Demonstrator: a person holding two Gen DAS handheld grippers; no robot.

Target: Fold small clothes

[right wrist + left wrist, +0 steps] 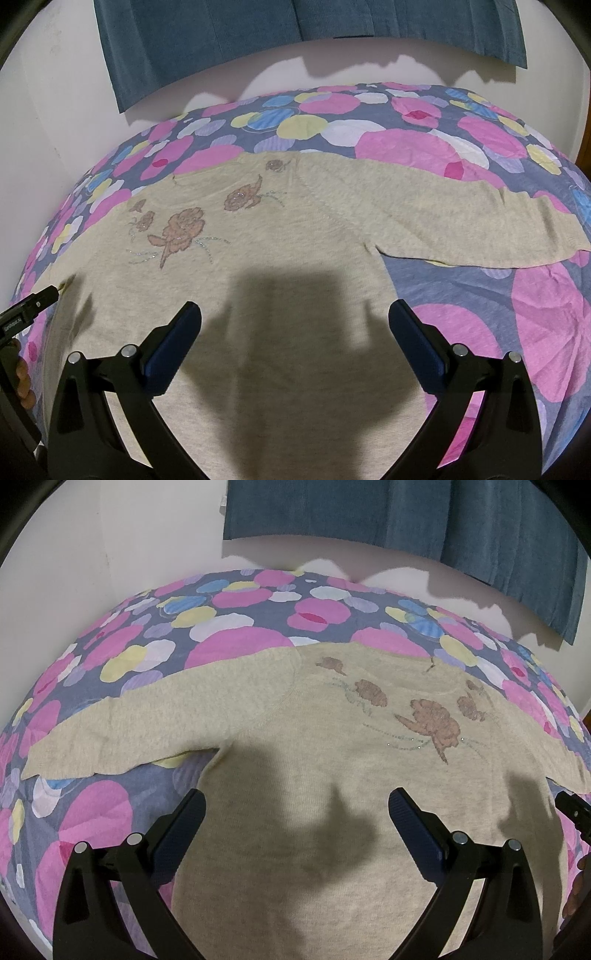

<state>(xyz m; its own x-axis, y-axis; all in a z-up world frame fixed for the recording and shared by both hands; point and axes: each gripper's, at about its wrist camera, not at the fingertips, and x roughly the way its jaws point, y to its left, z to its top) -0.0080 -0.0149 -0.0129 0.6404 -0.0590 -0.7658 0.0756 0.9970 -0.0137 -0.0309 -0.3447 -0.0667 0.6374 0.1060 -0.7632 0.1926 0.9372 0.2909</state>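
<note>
A beige knit sweater (314,775) is spread flat, front up and sleeves outstretched, on a flower-patterned bedspread (110,812). It is judged soft, light and limp, best pinched at a sleeve cuff or shoulder seam. The left gripper (295,812) and right gripper (295,325) are held spread and empty above the body.

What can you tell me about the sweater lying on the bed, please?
The sweater is a beige knit with long sleeves and a brownish flower design with sparkly stems across the chest. It lies flat, front up and unfolded, on the flowered bedspread, sleeves spread out to either side. Only faint wrinkles show. The left gripper and right gripper both hover open over its lower body, casting shadows on it; neither grips the fabric.
</note>
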